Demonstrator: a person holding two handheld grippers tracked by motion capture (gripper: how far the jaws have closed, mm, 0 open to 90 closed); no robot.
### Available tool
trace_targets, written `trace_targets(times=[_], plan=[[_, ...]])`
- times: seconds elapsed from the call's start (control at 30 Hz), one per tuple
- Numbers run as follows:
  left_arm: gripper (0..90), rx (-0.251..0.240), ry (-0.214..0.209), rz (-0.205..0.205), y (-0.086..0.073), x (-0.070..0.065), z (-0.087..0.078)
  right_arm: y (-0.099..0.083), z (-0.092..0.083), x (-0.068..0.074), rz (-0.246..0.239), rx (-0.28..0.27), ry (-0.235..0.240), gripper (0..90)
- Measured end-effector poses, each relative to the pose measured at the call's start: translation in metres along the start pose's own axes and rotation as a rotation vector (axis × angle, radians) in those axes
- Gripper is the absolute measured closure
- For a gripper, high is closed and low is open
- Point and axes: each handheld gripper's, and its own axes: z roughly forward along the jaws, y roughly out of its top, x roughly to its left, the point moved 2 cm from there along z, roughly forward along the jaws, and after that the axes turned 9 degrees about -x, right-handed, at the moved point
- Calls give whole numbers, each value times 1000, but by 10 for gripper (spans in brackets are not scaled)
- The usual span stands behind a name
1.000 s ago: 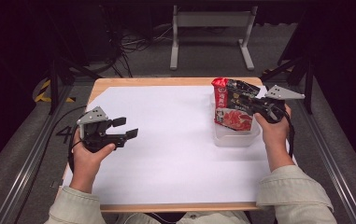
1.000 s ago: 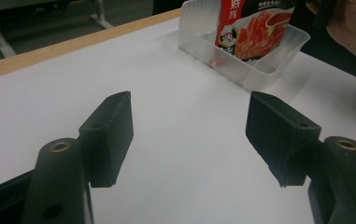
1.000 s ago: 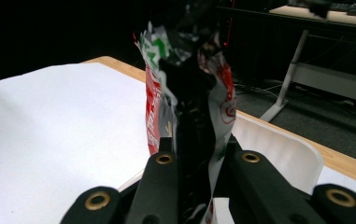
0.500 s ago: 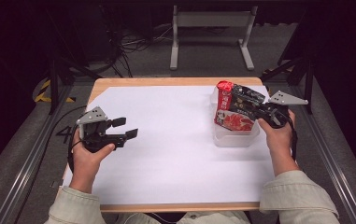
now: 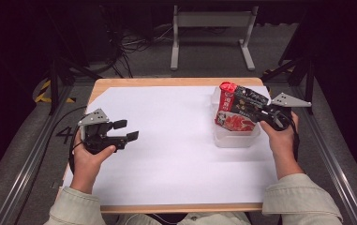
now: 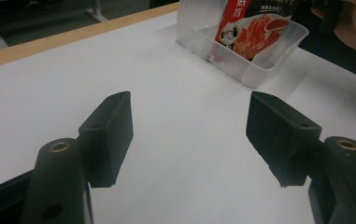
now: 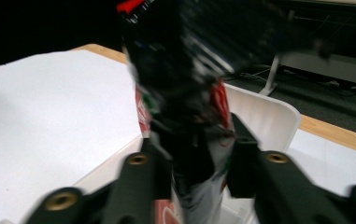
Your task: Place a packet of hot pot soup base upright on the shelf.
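In the clear plastic tub (image 5: 236, 137) at table right: red snack packet (image 5: 234, 112), upright, between right gripper (image 5: 256, 110) jaws just opening for release; left gripper (image 5: 125, 130) idle, agape, empty.

Setting: lab or recording studio bench, not a home. Evidence: wooden table (image 5: 167, 82) covered edge to edge by a white sheet (image 5: 176, 145); aluminium rails (image 5: 21, 187) along its left and right sides; dark surroundings; grey carpeted floor (image 5: 138, 63); loose cables (image 5: 124, 44) beyond the far edge; white metal stand (image 5: 211, 21); yellow-black hazard tape (image 5: 42, 91) at the far left corner.
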Motion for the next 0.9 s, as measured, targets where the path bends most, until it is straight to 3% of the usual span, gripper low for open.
trace_targets(times=[0.13,0.27,0.4,0.47,0.7,0.8,0.9], plan=[[329,11,7,4,-6,-1,-4,5,-9,0,37,-6,-6,370],[328,23,13,4,-14,-3,-8,8,-23,3,34,22,-6,285],[328,31,16,4,-21,-3,-10,9,-36,6,45,41,-23,244],[326,29,17,8,-23,-4,-11,9,-45,10,13,56,-43,232],[321,32,12,19,-29,-8,-15,10,-66,34,-2,77,23,227],[319,41,11,17,-32,-11,-17,11,-68,43,21,93,67,228],[310,49,-9,33,-35,-13,-18,10,-68,55,0,128,91,244]])
